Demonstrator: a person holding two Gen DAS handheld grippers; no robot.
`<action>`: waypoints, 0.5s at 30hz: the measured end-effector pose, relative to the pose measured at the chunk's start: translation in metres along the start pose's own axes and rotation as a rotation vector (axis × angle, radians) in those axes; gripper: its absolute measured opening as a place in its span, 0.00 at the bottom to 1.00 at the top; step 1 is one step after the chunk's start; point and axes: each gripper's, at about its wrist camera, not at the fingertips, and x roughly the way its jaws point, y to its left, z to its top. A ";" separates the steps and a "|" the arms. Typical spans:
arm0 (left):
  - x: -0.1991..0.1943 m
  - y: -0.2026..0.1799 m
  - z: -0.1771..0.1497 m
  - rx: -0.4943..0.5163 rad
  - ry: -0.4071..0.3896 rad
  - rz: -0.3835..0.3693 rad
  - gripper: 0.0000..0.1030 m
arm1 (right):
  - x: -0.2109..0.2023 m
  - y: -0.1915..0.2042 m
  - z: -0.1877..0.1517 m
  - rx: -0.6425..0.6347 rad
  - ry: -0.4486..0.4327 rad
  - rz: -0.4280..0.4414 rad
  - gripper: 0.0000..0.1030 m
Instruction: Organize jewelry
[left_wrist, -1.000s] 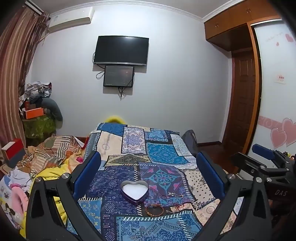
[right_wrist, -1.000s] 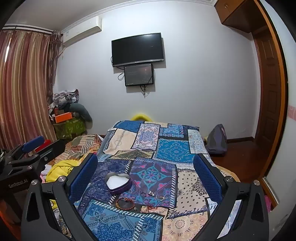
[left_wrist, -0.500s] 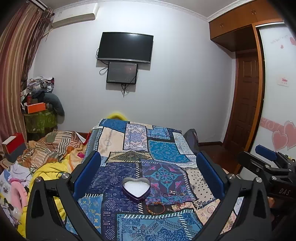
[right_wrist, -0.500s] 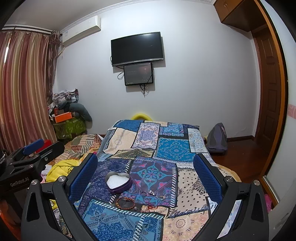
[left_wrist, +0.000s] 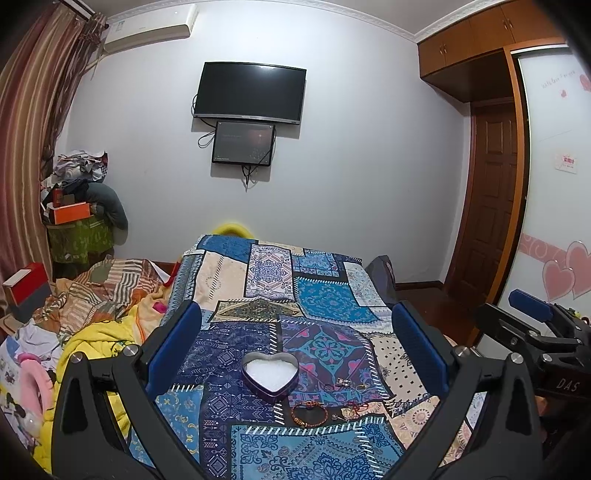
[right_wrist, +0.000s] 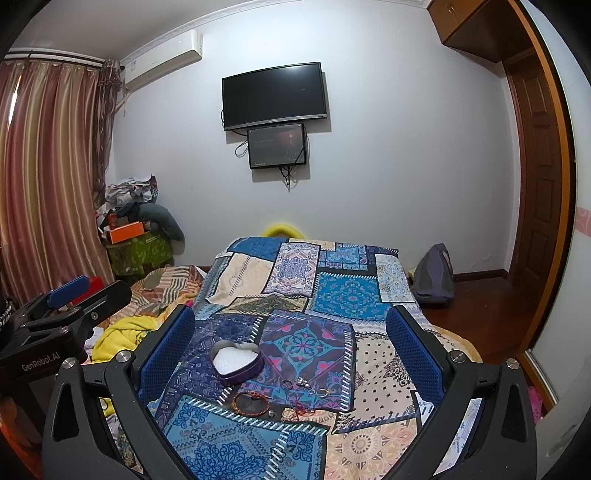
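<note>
A purple heart-shaped tin (left_wrist: 270, 373) with a white lining lies open on the patchwork bedspread (left_wrist: 325, 295); it also shows in the right wrist view (right_wrist: 236, 361). Just in front of it lie an orange beaded bracelet (left_wrist: 309, 413), small rings (left_wrist: 351, 384) and a red cord piece (left_wrist: 356, 408). The bracelet (right_wrist: 251, 401) and rings (right_wrist: 304, 384) also show in the right wrist view. My left gripper (left_wrist: 295, 343) is open and empty, held above the bed short of the tin. My right gripper (right_wrist: 290, 347) is open and empty, to the right of the left one.
Crumpled yellow and striped blankets (left_wrist: 99, 314) lie left of the bedspread. A cluttered green stand (left_wrist: 79, 236) is in the far left corner. A dark bag (right_wrist: 434, 277) sits on the floor right of the bed. A wooden door (left_wrist: 491, 206) and wardrobe are at right.
Both grippers stay open. The left wrist view has tilted up and shifted slightly, so the tin sits a little farther right and higher in it. The right view barely changed.
</note>
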 end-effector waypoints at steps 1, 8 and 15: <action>0.000 0.000 0.000 -0.001 0.000 -0.001 1.00 | 0.000 0.000 0.000 -0.001 0.000 0.000 1.00; 0.000 -0.001 0.000 0.001 0.000 -0.003 1.00 | 0.001 0.000 -0.001 -0.002 0.000 0.002 1.00; -0.001 -0.002 0.002 0.002 -0.002 -0.007 1.00 | 0.000 0.001 -0.001 -0.002 0.001 0.003 1.00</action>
